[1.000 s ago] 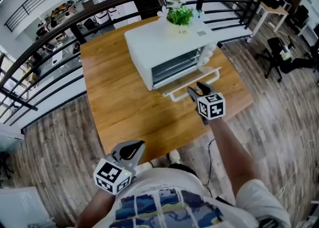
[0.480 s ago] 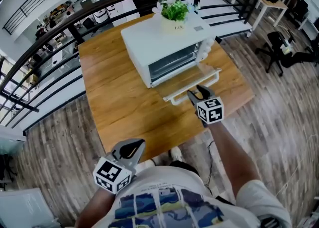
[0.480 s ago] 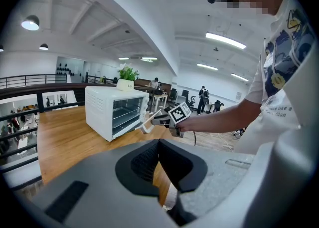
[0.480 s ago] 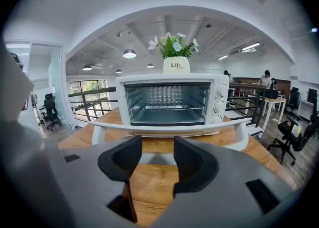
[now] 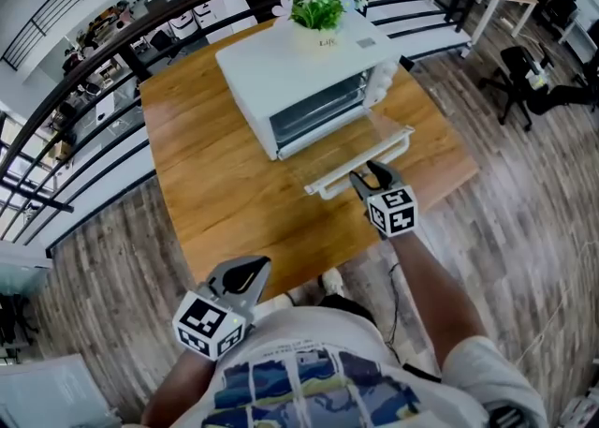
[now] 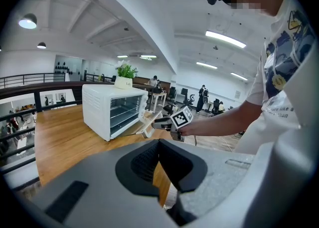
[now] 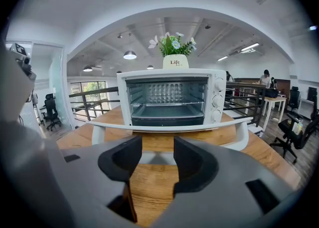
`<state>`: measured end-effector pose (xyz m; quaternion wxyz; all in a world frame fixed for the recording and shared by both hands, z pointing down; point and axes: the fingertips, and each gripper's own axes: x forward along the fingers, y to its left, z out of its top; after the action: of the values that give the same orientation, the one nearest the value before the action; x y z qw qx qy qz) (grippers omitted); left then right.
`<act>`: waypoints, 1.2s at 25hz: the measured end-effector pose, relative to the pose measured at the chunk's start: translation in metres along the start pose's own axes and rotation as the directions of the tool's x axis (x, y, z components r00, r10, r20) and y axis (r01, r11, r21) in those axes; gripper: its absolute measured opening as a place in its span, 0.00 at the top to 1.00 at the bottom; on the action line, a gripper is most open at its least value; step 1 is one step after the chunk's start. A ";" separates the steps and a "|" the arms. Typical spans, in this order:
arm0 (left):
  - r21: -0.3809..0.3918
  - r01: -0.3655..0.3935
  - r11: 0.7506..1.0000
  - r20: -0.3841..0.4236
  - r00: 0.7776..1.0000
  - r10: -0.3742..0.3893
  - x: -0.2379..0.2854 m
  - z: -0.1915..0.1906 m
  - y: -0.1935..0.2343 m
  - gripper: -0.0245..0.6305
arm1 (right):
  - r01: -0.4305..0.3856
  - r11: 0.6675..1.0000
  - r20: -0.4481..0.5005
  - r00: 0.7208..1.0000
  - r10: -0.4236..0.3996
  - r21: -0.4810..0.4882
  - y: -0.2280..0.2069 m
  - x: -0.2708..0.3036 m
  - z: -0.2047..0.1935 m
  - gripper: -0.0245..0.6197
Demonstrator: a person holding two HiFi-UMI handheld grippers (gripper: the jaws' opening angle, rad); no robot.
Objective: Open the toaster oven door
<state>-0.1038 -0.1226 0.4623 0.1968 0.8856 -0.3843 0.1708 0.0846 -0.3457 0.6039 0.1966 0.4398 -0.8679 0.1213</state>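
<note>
toaster oven [image 5: 290, 68]: 1 | potted plant [image 5: 316, 10]: 1 | table [image 5: 215, 192]: 1 | grippers [image 5: 245, 276] [image 5: 367, 176]: 2

A white toaster oven [image 5: 299, 80] stands at twelve o'clock on a warm orange-brown tabletop [image 5: 225, 201] with fine wood grain. We see its door [image 5: 351, 147] as clear glass, edged by a white handle [image 5: 360, 167], and its inside as silvery grey metal. The plant [image 5: 316, 7] on top has green leaves and pale flowers in a cream pot [image 5: 317, 38]. At five o'clock, the right gripper [image 5: 370, 176] is grey with black pads, and its cube [image 5: 394, 212] bears black-and-white square markers. The left gripper [image 5: 245, 276], at seven o'clock, has the same colours. The floor [image 5: 524, 183] is grey-brown planks and the railing [image 5: 140, 23] is black. The shirt [image 5: 318, 384] is white with a blue and yellow print.
</note>
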 end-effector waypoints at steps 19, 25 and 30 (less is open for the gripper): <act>0.007 0.020 1.000 -0.037 0.999 -0.019 0.032 0.001 0.000 0.96 | 0.002 1.000 -0.004 1.000 -0.002 0.004 -0.006 0.005 -0.046 0.66; 0.009 0.024 1.000 -0.041 0.999 -0.023 0.039 0.004 -0.003 0.96 | 0.001 1.000 -0.012 1.000 -0.001 0.006 -0.007 0.006 -0.060 0.67; 0.012 0.023 1.000 -0.046 0.999 -0.022 0.044 0.005 -0.003 0.96 | -0.003 1.000 -0.027 1.000 0.003 0.000 -0.008 0.011 -0.075 0.67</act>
<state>-0.0723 -0.1505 0.4771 0.2017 0.8870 -0.3687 0.1912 0.1022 -0.3295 0.6763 0.2079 0.4370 -0.8658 0.1273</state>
